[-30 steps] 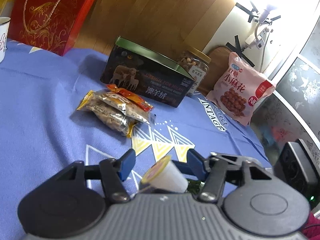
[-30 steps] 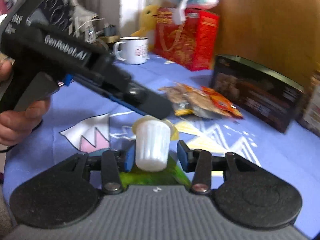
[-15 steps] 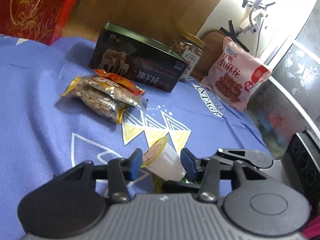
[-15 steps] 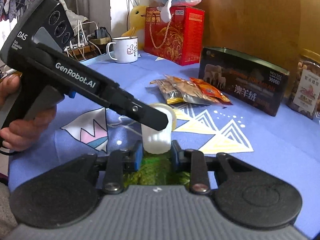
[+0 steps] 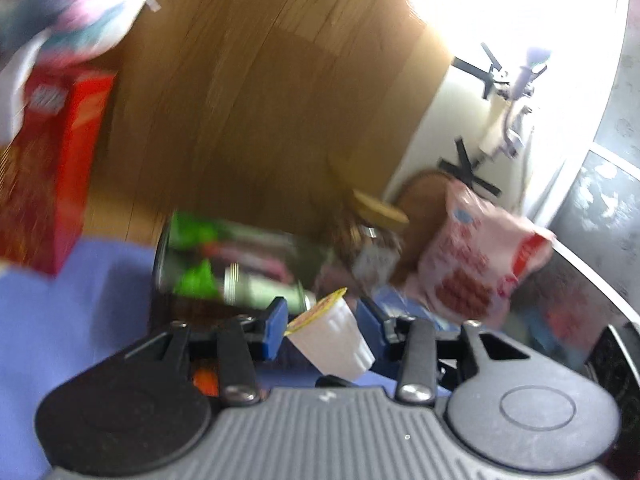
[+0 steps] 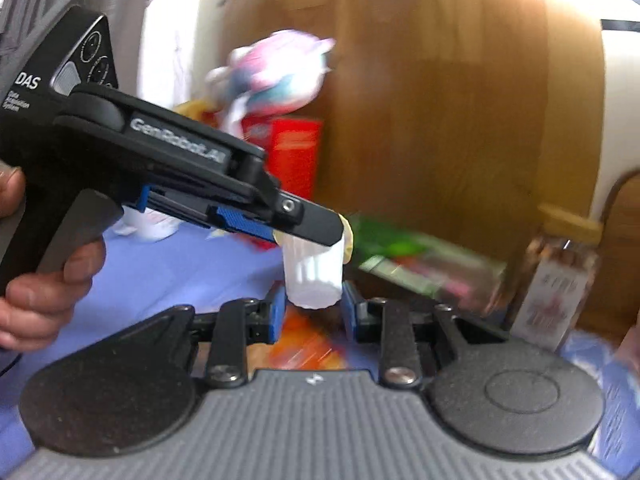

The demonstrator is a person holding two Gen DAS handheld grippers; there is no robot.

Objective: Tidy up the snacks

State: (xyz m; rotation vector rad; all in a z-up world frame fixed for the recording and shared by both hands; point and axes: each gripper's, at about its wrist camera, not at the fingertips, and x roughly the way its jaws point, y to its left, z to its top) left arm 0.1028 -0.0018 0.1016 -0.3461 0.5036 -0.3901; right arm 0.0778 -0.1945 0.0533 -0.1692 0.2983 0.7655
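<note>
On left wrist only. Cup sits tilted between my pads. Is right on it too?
Observer: Yes. The right wrist view shows the right gripper with a pad on each side of the jelly cup's base. Its jaws have just been closing.
Operator: How does left look from outside?
Observer: The left gripper comes in from that view's left and clamps the cup at its lid end. Its jaws have also just been closing.
Operator: Anything under the cup?
Observer: Blurred orange snack packets show below its base, in the gap between right's pads.
</note>
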